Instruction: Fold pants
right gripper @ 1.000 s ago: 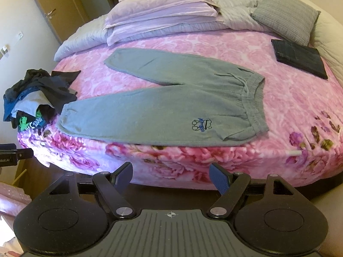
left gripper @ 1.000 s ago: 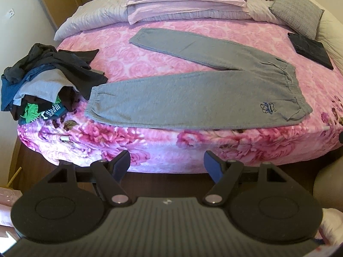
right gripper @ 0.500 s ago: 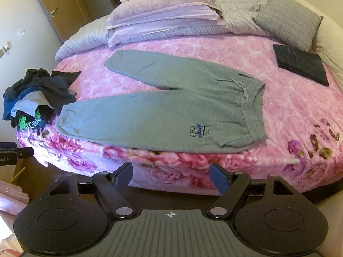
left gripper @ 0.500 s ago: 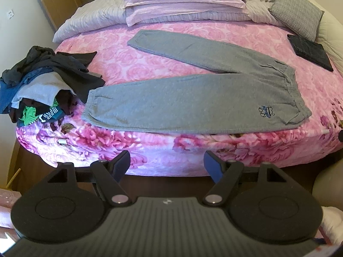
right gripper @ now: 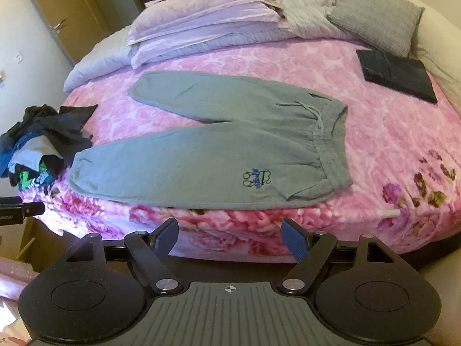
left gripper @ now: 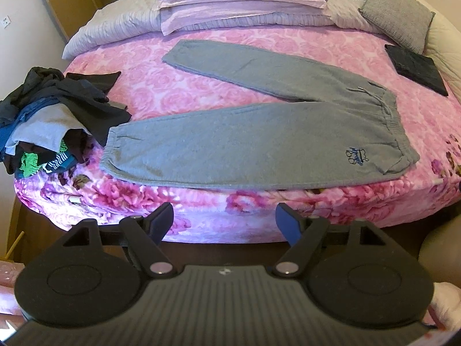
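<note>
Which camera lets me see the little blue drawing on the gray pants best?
The right wrist view: the blue drawing on the gray pants sits near the middle and looks big and sharp. The left wrist view shows the same drawing smaller, off to the right.

The left black plastic gripper [left gripper: 224, 219] and right black plastic gripper [right gripper: 229, 235] are showing blue fingers [left gripper: 283, 222], silver screws and ribbed tops.

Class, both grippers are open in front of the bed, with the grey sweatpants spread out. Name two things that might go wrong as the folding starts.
1. The near leg of the grey sweatpants lies along the bed edge; a pull may drag it off.
2. Its cuff lies right beside the clothes pile, so the left gripper might snag another garment.
</note>
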{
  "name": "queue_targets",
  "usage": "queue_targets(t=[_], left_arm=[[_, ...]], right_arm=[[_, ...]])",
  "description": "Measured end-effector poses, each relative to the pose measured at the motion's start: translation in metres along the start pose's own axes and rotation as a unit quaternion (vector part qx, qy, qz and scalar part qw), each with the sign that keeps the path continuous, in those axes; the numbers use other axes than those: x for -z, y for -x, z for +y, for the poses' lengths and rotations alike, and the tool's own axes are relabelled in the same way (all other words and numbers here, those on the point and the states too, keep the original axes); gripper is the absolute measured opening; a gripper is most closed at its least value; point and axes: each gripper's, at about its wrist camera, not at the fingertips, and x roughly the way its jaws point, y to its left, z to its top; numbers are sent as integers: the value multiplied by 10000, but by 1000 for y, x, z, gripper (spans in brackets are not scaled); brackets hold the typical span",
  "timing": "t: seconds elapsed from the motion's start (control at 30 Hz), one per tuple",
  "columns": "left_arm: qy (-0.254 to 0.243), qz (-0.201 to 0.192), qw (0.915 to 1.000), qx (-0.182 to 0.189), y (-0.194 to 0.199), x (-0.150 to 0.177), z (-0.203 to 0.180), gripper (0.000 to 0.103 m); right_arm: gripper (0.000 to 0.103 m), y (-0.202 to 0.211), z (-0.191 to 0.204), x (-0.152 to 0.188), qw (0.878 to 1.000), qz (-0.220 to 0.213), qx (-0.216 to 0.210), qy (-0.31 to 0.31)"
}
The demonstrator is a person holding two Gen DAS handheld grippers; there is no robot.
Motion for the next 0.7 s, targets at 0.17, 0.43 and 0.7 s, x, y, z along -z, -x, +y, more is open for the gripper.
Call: queue_targets(t=[0.17, 0.43, 0.7], left_arm=[[96, 164, 9998, -38, -25, -14, 17, 79], [-105, 357, 9992, 123, -106, -89, 43, 79], [-1141, 153, 9895, 873, -207, -202, 31, 78]], right_arm=[[76, -29, -8, -23, 9997, 155, 89, -149], [75, -88, -34, -77, 9954, 395, 351, -798], [75, -146, -75, -157, 9915, 106, 767, -1047]])
